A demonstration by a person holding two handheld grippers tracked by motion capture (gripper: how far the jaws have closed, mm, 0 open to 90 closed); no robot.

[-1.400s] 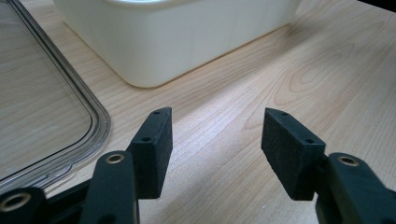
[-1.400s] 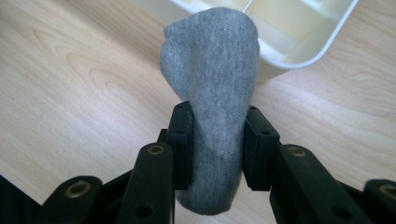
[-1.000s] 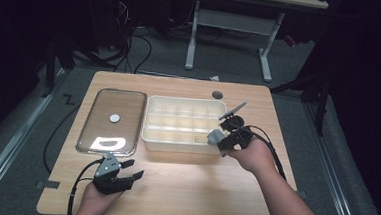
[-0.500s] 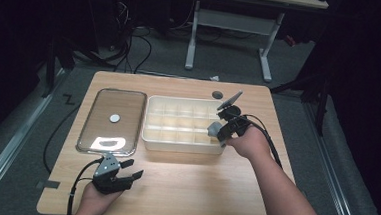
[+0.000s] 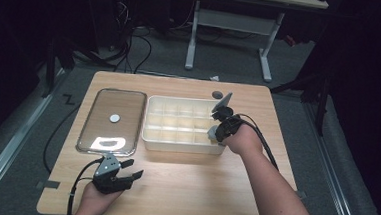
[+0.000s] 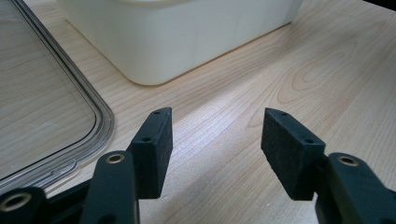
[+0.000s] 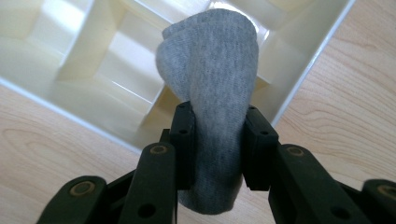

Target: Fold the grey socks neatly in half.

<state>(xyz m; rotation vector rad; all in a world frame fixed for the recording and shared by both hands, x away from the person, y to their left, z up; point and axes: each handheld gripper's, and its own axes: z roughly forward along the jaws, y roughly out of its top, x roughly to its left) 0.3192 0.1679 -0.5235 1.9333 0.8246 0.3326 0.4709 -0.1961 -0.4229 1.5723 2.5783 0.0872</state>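
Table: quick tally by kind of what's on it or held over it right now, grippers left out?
Cream divided box: 1
Clear lid: 1
Grey rolled sock, clamped in the right gripper over the box: 1
Dark round disc at the far edge: 1
Total: 4

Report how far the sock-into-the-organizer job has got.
Done: the clear lid is off and lies flat on the table, left of the cream divided box, whose cells look empty. In hand: the right gripper is clamped on a rolled grey sock above the box's right-hand corner cells. Left: lowering it into a cell and letting go. The left gripper rests open with nothing between its pads.
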